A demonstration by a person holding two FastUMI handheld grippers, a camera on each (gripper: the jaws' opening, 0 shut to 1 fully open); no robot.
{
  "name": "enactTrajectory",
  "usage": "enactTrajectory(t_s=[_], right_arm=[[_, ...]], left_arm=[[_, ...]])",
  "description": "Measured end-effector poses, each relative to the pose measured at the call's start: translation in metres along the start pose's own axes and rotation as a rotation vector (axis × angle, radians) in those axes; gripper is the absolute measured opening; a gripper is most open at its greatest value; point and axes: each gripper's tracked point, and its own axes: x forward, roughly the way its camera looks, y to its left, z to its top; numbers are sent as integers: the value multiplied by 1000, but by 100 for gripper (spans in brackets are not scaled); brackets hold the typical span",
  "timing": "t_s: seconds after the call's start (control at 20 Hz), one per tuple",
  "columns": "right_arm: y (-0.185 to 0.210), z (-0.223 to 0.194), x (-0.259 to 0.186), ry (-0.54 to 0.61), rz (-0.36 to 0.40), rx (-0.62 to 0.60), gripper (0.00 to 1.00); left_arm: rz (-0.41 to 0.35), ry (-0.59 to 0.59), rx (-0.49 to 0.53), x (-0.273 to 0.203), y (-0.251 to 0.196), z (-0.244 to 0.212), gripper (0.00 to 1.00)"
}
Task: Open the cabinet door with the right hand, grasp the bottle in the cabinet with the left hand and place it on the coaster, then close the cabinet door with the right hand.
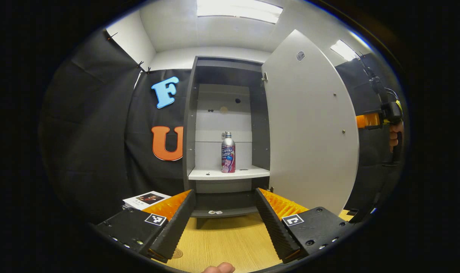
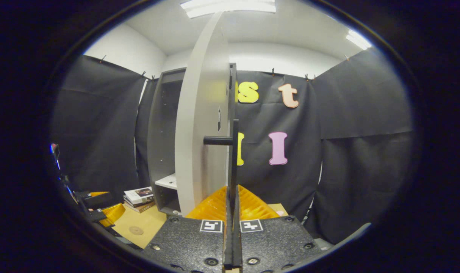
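Observation:
The grey cabinet (image 1: 189,125) stands open, its door (image 1: 309,125) swung out to the right. A silver and pink bottle (image 1: 227,152) stands upright on the white shelf (image 1: 215,174), straight ahead of my left gripper (image 1: 226,223). That gripper is open and holds nothing, well short of the cabinet above the wooden table (image 1: 230,242). A round coaster (image 1: 177,253) lies just under its left finger. In the right gripper view the door (image 2: 199,132) is seen edge-on. My right gripper (image 2: 232,193) is shut on the door's black vertical handle (image 2: 234,159). The coaster (image 2: 135,230) lies on the table at lower left.
A stack of books (image 1: 146,199) lies on the table left of the cabinet, also seen as books (image 2: 139,197) beside the cabinet (image 2: 160,140). A hand holds the right gripper (image 1: 381,119) behind the door's edge. The left gripper (image 2: 97,208) shows at far left.

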Motion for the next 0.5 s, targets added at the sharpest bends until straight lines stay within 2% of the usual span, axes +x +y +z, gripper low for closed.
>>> enactTrajectory(t_s=[0.15,0.35,0.5], right_arm=[[2,-2,-20,-4,3,35,4],[2,-16,-49,13,-53,49,4],[28,-23,-74,32,-19,81,4]], left_arm=[[7,-2,8,0,1,1,95],[5,-5,-2,4,2,-1,95],[2,-8,-8,4,1,0,95]])
